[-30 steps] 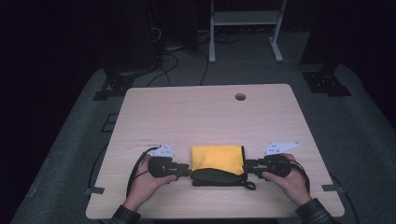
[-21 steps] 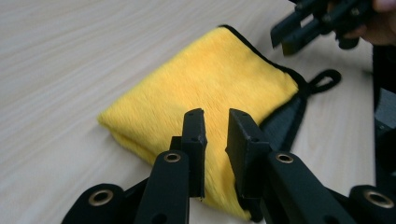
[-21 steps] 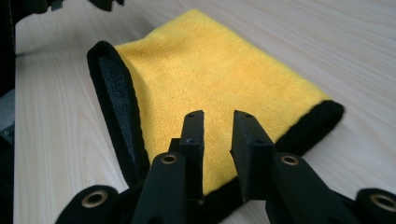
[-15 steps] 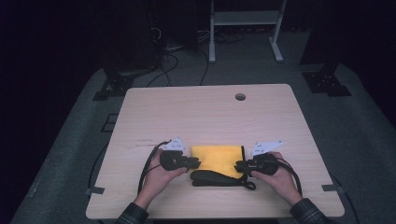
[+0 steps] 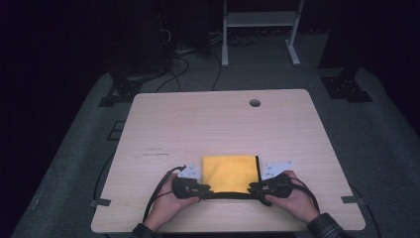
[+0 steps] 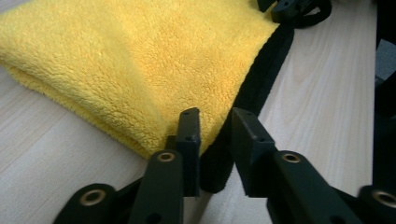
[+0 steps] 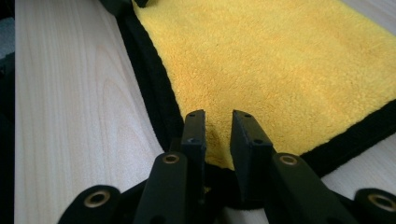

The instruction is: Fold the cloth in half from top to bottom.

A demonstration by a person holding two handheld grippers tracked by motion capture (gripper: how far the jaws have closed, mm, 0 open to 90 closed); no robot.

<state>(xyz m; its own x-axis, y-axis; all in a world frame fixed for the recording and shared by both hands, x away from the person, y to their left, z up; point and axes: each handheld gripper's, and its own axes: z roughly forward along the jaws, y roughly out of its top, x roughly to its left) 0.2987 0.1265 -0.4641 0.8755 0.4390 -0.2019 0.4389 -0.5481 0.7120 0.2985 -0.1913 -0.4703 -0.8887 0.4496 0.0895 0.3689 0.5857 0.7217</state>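
Wooden table point(image 5: 198, 124), folded yellow cloth point(image 5: 230, 173), near corners clamped in both grippers' jaws

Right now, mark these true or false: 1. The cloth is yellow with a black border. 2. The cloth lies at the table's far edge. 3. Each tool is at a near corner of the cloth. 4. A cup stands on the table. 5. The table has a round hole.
1. True: the cloth is yellow, edged in black.
2. False: it lies near the person's edge of the table.
3. True: the left tool and right tool each pinch a near corner.
4. False: no cup is there.
5. True: the hole sits near the far edge.
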